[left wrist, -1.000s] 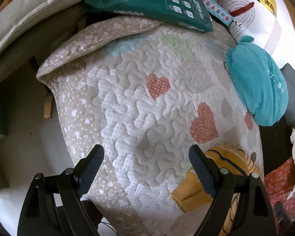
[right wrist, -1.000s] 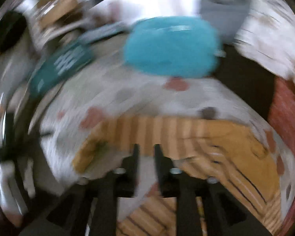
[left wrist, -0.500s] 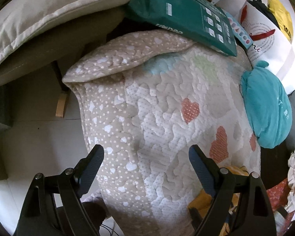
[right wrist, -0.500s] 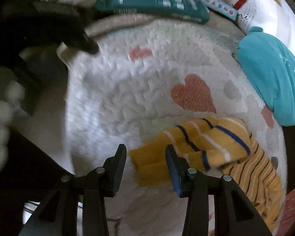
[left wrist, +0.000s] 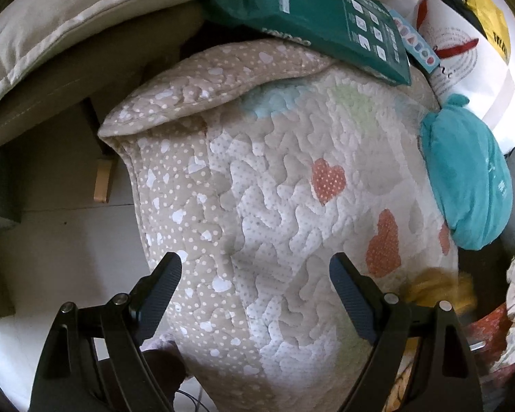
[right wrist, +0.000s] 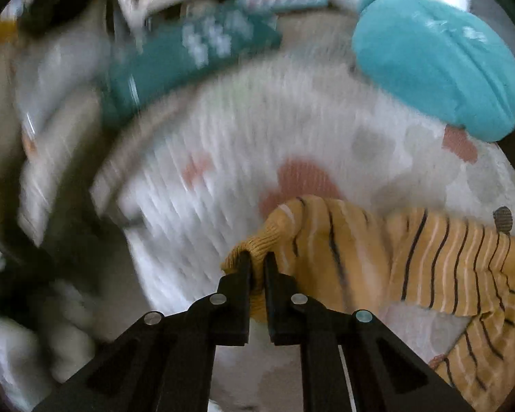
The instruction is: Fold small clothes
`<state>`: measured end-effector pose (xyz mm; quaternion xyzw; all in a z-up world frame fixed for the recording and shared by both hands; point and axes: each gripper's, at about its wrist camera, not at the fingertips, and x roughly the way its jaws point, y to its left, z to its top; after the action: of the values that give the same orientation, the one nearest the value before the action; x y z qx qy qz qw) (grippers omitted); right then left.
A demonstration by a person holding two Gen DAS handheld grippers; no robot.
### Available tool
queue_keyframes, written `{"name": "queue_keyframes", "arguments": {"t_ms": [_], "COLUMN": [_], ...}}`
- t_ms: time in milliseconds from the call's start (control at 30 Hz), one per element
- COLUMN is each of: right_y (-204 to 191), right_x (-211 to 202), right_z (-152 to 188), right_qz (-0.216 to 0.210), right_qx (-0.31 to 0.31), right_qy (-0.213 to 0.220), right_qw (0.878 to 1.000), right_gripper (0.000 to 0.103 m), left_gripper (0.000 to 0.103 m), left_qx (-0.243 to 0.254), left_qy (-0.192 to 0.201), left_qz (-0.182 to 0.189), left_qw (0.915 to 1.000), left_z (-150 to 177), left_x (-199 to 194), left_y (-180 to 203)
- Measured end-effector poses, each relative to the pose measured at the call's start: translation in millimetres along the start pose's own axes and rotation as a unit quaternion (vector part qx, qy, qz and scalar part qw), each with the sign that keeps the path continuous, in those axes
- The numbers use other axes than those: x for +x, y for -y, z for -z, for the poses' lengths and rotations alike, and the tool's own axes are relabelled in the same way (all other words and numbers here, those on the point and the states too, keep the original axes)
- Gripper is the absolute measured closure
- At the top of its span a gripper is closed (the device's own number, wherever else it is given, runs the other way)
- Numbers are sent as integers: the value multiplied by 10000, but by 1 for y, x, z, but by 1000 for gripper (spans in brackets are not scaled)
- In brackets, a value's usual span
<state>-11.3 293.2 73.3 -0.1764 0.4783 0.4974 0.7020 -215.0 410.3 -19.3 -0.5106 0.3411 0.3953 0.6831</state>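
Observation:
A small yellow garment with dark and white stripes lies on a white quilted mat with hearts. My right gripper is shut on the garment's ribbed cuff at its left end, lifting it a little. The right wrist view is motion-blurred. My left gripper is open and empty above the mat's left part; only a blurred yellow bit of the garment shows at its right finger.
A folded turquoise garment lies at the mat's far right edge, also in the right wrist view. A dark green packet rests on the mat's far end. A beige cushion sits at left. Pale floor lies below left.
My right gripper has closed on the yellow garment's cuff and is pulling it. My left gripper has drifted left over the mat, still open.

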Motion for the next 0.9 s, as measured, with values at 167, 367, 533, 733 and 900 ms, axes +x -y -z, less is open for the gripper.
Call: {"name": "queue_keyframes", "arguments": {"t_ms": [167, 367, 533, 733, 900], "right_y": [33, 147, 238, 320, 358], "right_x": [-93, -195, -234, -256, -248], "right_z": [-33, 33, 137, 238, 273], "right_qz": [-388, 503, 1449, 2580, 3319], "right_qx": [922, 2295, 3408, 4261, 4356], "right_qy": [1061, 1695, 1537, 1229, 731], "right_qw": [9893, 9571, 9161, 8584, 8335], "right_gripper": [96, 96, 96, 96, 93], "left_gripper": [16, 16, 16, 16, 16], "left_qx": [375, 850, 1350, 2227, 3222], "left_qy": [-53, -215, -447, -715, -1051], "left_qz": [-124, -44, 107, 498, 730], "left_qw": [9992, 9961, 9898, 9710, 9380], "left_z": [12, 33, 60, 105, 158], "left_x": [6, 14, 22, 26, 29], "left_y": [22, 52, 87, 137, 175]}}
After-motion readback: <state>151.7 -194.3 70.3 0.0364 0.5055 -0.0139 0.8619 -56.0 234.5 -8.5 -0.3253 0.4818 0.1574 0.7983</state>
